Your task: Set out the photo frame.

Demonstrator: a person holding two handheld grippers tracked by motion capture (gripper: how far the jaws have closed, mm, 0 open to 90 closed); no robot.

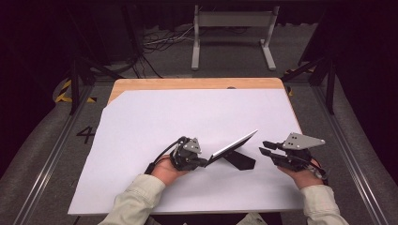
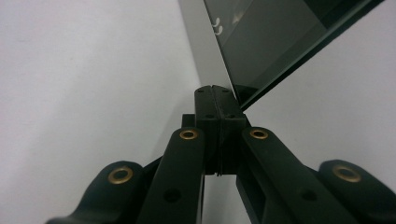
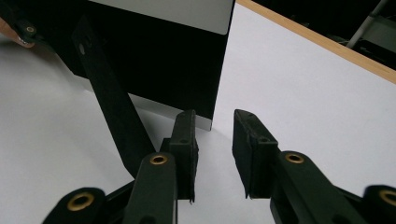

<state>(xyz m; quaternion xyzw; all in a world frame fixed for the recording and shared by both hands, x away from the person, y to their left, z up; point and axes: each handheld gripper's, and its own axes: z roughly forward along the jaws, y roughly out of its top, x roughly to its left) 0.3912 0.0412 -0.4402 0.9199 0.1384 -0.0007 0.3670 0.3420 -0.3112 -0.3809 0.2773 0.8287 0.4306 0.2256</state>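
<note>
Now the left claw (image 1: 202,162) is closed tight on the lower corner of a flat picture frame (image 1: 233,146), so the frame stands tilted on the white sheet (image 1: 155,122) that covers the desk (image 1: 141,84). Its black prop leg (image 1: 240,161) rests on the sheet behind it. The right claw (image 1: 265,151) is just beside the frame, not touching it; its jaws are partly open and nothing is between them.

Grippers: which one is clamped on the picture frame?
The left gripper, its jaws shut on the frame's corner. The right gripper hovers open beside the frame, touching nothing.
</note>
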